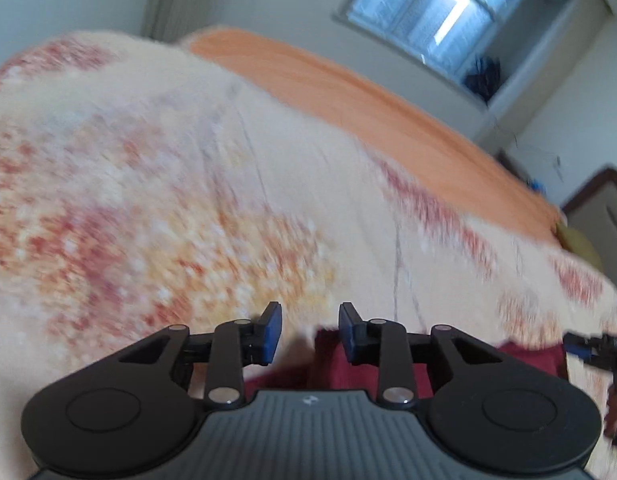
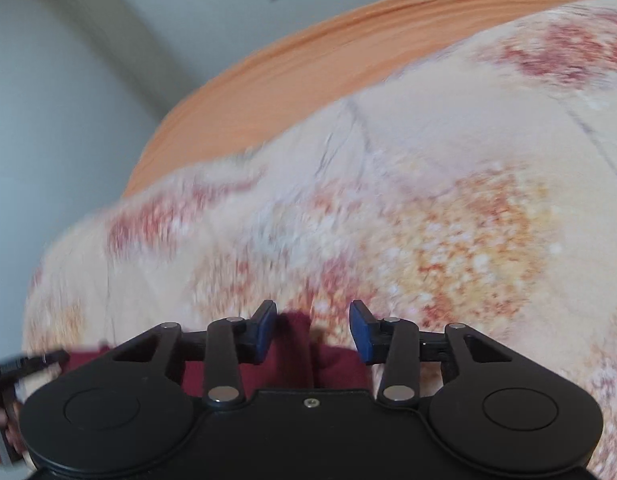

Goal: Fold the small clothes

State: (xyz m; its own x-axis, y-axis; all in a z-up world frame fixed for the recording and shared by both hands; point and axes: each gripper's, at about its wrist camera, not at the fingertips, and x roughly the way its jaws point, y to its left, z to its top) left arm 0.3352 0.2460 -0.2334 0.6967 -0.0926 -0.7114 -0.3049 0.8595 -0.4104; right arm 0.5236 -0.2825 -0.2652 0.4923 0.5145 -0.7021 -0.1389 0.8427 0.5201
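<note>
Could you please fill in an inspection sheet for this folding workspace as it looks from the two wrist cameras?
Surface: bed with a cream floral bedspread, blurred; an orange sheet along its far edge.
Job's things: dark red garment on the bedspread, lying below both grippers.
Clutter: a small yellowish item at the bed's edge; too blurred to identify.
Grippers: left gripper and right gripper both have their jaws apart, with nothing pinched between the blue pads.
Cables: nothing seen.
Surroundings: pale walls, a bright window, a dark object on its sill.
</note>
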